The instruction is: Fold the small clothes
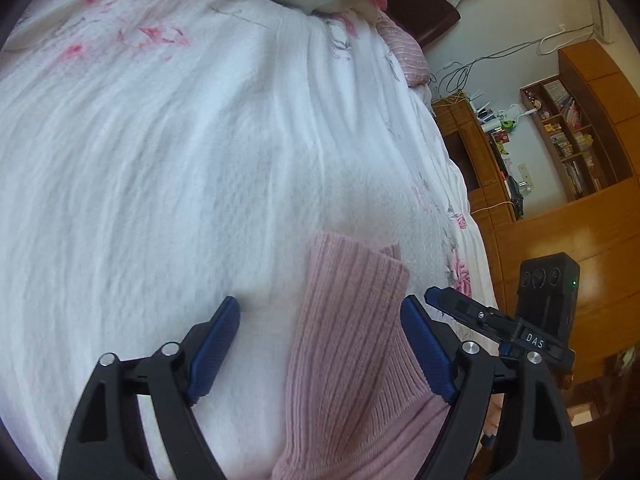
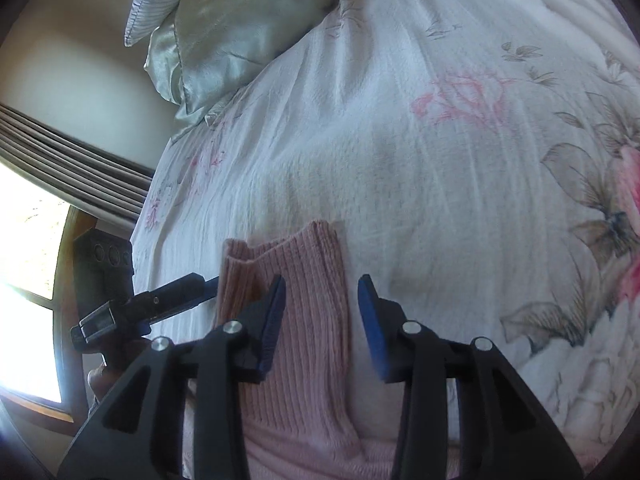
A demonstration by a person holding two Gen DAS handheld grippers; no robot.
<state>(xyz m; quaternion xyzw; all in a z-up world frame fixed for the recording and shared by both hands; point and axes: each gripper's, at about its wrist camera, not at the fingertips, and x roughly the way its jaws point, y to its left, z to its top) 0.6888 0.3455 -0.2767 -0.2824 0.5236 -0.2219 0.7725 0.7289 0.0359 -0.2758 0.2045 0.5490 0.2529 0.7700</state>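
A pink ribbed knit garment (image 1: pixel 352 344) lies on the white bedspread, its narrow cuffed end pointing up the bed. My left gripper (image 1: pixel 320 312) hovers over it, open, with the knit between its blue pads (image 1: pixel 214 350) but not pinched. In the right wrist view the same pink garment (image 2: pixel 304 320) runs up between the fingers of my right gripper (image 2: pixel 322 290), which is also open. Its left pad rests against the knit. The other gripper (image 2: pixel 168 296) shows at the left of that view, and the right gripper (image 1: pixel 496 320) appears at the right of the left wrist view.
The white floral bedspread (image 1: pixel 180 160) fills most of both views. Satin pillows (image 2: pixel 224 36) lie at the head of the bed. Wooden shelves and a desk (image 1: pixel 560 140) stand beyond the bed's right edge. A window with a curtain (image 2: pixel 60 160) is at the left.
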